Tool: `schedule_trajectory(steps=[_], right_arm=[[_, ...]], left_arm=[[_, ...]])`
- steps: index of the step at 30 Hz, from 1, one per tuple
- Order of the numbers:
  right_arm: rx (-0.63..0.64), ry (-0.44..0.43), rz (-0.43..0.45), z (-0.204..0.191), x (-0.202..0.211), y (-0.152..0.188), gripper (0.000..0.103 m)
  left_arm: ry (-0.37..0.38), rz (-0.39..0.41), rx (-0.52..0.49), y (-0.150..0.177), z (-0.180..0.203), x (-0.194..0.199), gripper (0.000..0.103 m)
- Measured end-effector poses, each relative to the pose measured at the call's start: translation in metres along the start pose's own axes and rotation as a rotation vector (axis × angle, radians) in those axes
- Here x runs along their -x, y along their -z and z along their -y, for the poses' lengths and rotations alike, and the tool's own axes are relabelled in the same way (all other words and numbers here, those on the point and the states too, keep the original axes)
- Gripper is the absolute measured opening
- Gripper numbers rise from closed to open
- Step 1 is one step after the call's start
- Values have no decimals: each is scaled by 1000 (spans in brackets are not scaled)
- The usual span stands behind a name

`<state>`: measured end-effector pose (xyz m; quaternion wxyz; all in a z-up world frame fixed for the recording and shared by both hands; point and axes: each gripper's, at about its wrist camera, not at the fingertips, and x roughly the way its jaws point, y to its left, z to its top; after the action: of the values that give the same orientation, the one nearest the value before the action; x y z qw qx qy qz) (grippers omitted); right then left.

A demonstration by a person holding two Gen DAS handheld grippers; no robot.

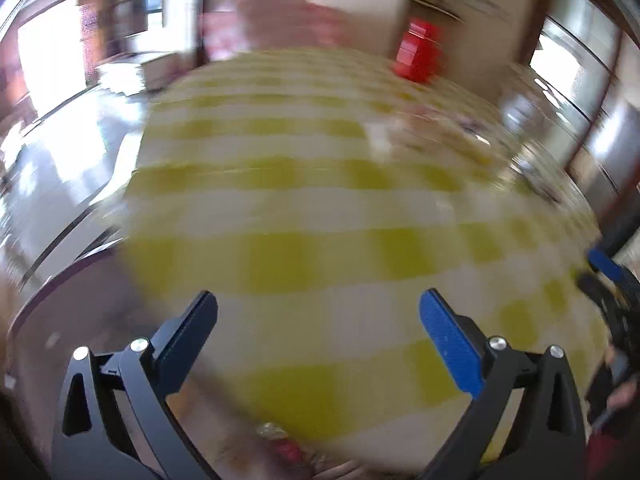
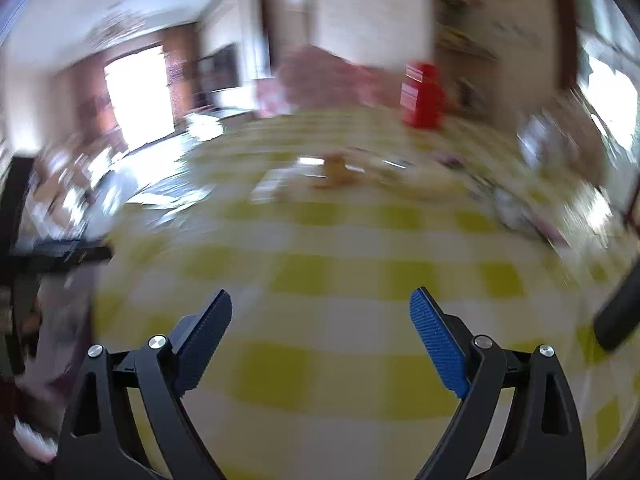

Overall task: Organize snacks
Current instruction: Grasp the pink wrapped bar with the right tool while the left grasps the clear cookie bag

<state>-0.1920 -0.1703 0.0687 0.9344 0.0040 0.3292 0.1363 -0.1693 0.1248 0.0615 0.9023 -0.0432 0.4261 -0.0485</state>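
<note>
Yellow-and-white checked tablecloth [image 1: 320, 216] fills both blurred wrist views. Left gripper [image 1: 318, 320]: jaws wide apart over bare cloth, nothing between them. Right gripper [image 2: 320, 320]: jaws likewise apart and empty. Snacks [image 2: 340, 172], smeared by motion, lie near 12 o'clock ahead of it; a red box [image 2: 424, 96] stands at 1 o'clock.
</note>
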Motion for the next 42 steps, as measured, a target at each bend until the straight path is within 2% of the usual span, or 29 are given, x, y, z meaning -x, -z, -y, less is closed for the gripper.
schedule_trajectory(steps=[2, 3, 7, 13, 16, 20, 22, 23, 24, 25, 26, 28, 30, 31, 34, 36, 38, 39, 40, 41, 42], right_arm=[[-97, 27, -22, 42, -16, -5, 88], [-151, 67, -32, 67, -26, -7, 88], [-323, 205, -52, 145, -61, -21, 88], [-450, 353, -11, 229, -96, -69, 88], [-501, 386, -29, 264, -120, -87, 88], [-666, 306, -41, 311, -140, -84, 87], [-698, 198, -102, 315, -150, -75, 87], [-663, 196, -104, 309, -148, -75, 86], [-617, 131, -124, 299, -147, -77, 84], [-618, 37, -128, 292, -145, -76, 81], [-622, -14, -108, 288, -141, -77, 78], [-574, 33, -74, 279, -130, -82, 78], [-584, 102, -66, 283, -128, -84, 77], [-602, 137, -68, 289, -129, -84, 74], [-612, 171, -113, 297, -139, -83, 66], [-548, 226, -156, 287, -148, -83, 65], [-496, 267, -189, 280, -159, -83, 54], [-437, 335, -201, 274, -165, -84, 48], [-389, 394, -213, 269, -168, -84, 32], [-364, 423, -217, 268, -168, -82, 22], [-352, 428, -216, 265, -165, -80, 21]], left_arm=[[-8, 14, -26, -20, 26, -22, 101], [-8, 26, -25, -32, 39, -35, 101], [15, 32, 35, -67, 70, -85, 101], [-19, 32, 157, -96, 80, -150, 101], [-13, 13, 182, -108, 79, -165, 101], [-15, 42, 170, -125, 77, -176, 101], [7, 32, 184, -133, 73, -183, 101], [19, 30, 195, -135, 71, -187, 101], [29, 26, 202, -137, 70, -190, 101], [40, 16, 211, -139, 69, -194, 101], [43, 26, 214, -141, 68, -195, 101], [44, 28, 219, -143, 69, -198, 101], [45, 30, 220, -144, 70, -199, 101], [49, 31, 221, -144, 70, -199, 101], [54, 33, 226, -143, 68, -199, 101], [49, 33, 223, -143, 69, -199, 101], [43, 32, 219, -143, 70, -199, 101], [38, 33, 219, -142, 71, -198, 101], [35, 32, 220, -142, 70, -198, 101], [32, 32, 220, -141, 70, -197, 101], [25, 31, 221, -140, 69, -196, 101]])
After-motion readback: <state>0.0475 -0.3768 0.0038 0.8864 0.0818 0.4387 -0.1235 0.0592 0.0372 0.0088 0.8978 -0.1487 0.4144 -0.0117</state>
